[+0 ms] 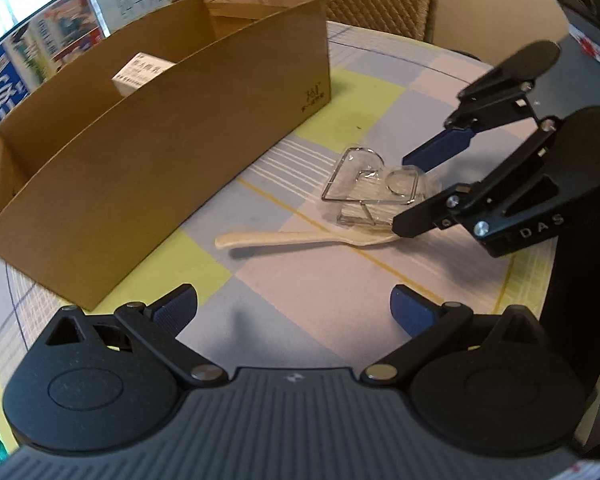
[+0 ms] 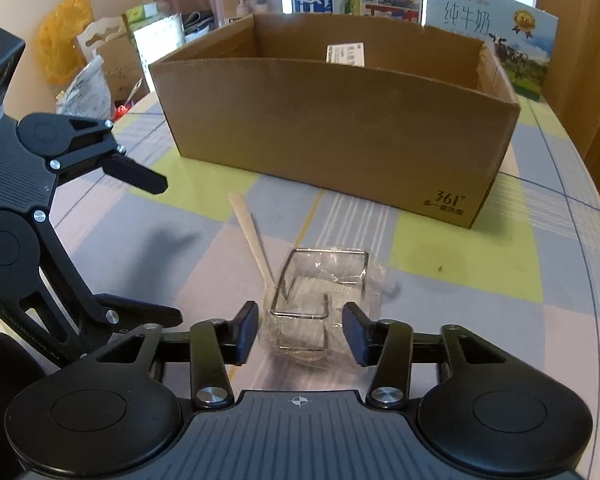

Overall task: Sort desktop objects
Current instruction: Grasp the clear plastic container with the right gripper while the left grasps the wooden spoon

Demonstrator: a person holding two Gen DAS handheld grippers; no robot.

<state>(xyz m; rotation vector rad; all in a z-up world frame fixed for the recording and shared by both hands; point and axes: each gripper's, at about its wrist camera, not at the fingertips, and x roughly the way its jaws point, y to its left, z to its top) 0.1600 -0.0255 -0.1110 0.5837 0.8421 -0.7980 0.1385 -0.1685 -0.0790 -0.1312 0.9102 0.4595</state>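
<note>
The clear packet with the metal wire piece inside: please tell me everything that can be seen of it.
The clear plastic packet is a crinkled, transparent wrapper holding a bent silver wire frame, roughly rectangular in the right wrist view, with rounded loops in the left wrist view. It lies flat on the checked tablecloth, in front of the cardboard box and apart from it. A cream plastic spoon runs under its edge. The right gripper is open, its blue fingers on either side of the packet; contact cannot be told.

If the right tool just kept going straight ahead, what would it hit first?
Probably the clear plastic packet with a wire clip, already lying between the right tool's open fingers; beyond it stands the cardboard box.
</note>
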